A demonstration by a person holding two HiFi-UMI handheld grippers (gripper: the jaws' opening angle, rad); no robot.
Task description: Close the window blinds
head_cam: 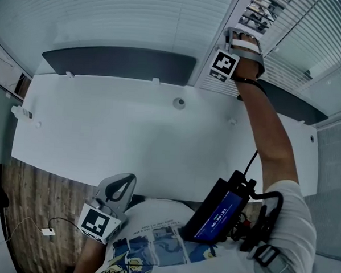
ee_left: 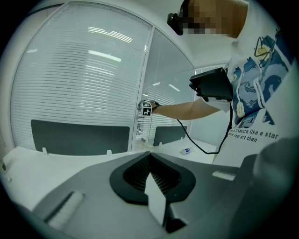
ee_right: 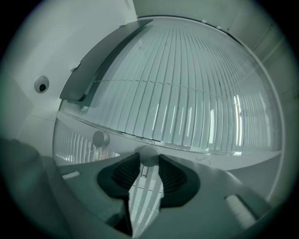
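Observation:
Slatted window blinds (head_cam: 120, 16) hang behind glass beyond the white desk; in the right gripper view the blinds (ee_right: 187, 84) show narrow bright gaps between slats. On the upright frame between two panes my right gripper (head_cam: 239, 37) is held up at arm's length. Its jaws press on a small round grey knob (ee_right: 149, 155) from both sides, my right gripper (ee_right: 149, 159) shut on it. A second knob (ee_right: 100, 138) sits to its left. My left gripper (head_cam: 122, 185) rests low by my body, over the desk's near edge, and my left gripper (ee_left: 149, 156) is shut and holds nothing.
A white desk (head_cam: 102, 129) with a round cable grommet (head_cam: 179, 103) lies between me and the window. Dark divider panels (head_cam: 117, 62) stand along its far edge. A small bottle (head_cam: 22, 113) is at the far left. A black device (head_cam: 218, 210) hangs on my chest.

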